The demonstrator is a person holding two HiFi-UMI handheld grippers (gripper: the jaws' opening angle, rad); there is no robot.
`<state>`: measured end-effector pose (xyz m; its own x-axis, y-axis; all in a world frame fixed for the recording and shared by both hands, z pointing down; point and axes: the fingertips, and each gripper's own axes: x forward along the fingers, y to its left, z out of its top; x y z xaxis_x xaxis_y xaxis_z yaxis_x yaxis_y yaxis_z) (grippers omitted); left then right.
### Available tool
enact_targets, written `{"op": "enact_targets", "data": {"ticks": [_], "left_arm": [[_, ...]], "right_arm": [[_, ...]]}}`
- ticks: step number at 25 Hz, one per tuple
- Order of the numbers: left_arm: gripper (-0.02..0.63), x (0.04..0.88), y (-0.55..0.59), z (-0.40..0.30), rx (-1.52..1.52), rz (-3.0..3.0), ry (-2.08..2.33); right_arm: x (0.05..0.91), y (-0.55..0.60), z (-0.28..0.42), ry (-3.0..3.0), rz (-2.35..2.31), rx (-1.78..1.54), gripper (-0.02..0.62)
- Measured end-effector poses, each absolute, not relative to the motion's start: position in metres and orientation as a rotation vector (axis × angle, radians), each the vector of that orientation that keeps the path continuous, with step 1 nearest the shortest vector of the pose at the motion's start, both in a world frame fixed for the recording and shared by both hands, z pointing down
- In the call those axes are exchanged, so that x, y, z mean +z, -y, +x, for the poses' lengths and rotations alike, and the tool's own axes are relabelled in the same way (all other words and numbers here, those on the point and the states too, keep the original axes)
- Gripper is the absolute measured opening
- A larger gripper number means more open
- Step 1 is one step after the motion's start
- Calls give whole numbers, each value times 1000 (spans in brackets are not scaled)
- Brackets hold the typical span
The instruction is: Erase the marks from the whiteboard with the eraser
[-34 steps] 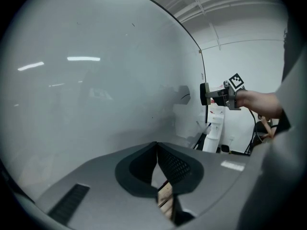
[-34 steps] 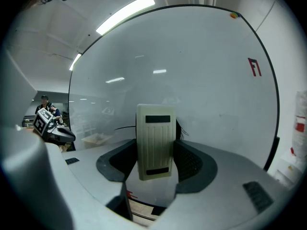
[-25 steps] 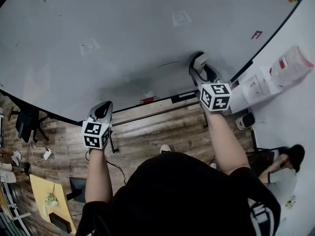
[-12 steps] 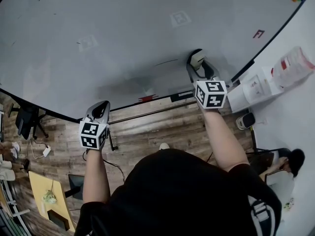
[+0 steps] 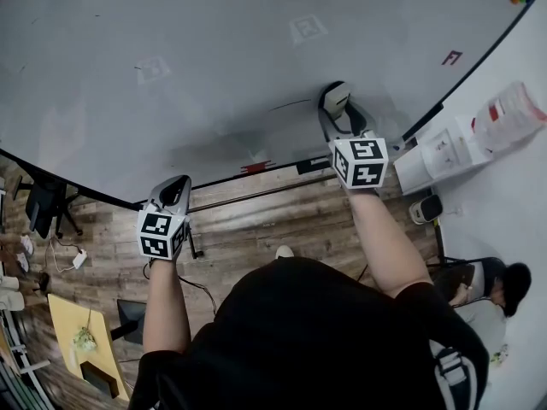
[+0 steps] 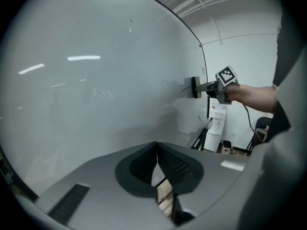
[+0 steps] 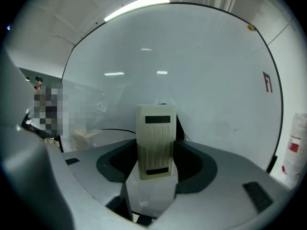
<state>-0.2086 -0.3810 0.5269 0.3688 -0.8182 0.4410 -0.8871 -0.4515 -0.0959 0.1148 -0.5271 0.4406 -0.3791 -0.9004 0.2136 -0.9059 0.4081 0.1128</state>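
Since the right gripper (image 5: 336, 101), clamped tight on the eraser (image 7: 155, 138), has crept toward 11 o'clock up the whiteboard (image 5: 214, 49), the thin line (image 5: 291, 106) at its 9 o'clock looks next; left gripper (image 5: 173, 191) hangs closed, empty.

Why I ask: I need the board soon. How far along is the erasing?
Most of the whiteboard looks bare. The right claw holds the eraser against it at a thin dark line. That line, a red mark and faint squares are left. The left claw is shut, idle.
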Motion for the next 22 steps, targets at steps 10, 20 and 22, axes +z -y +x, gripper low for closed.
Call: {"op": "enact_targets", "data": {"ticks": [10, 20, 22], "left_arm": [[12, 538, 360, -215, 655, 2443, 1546], [12, 538, 336, -229, 621, 2388, 1589], [12, 540, 332, -232, 620, 2382, 1592]], "right_arm": [[433, 516, 73, 2462, 1518, -24, 229], [433, 506, 31, 2493, 1465, -74, 229], [434, 505, 26, 2496, 1463, -81, 229]]}}
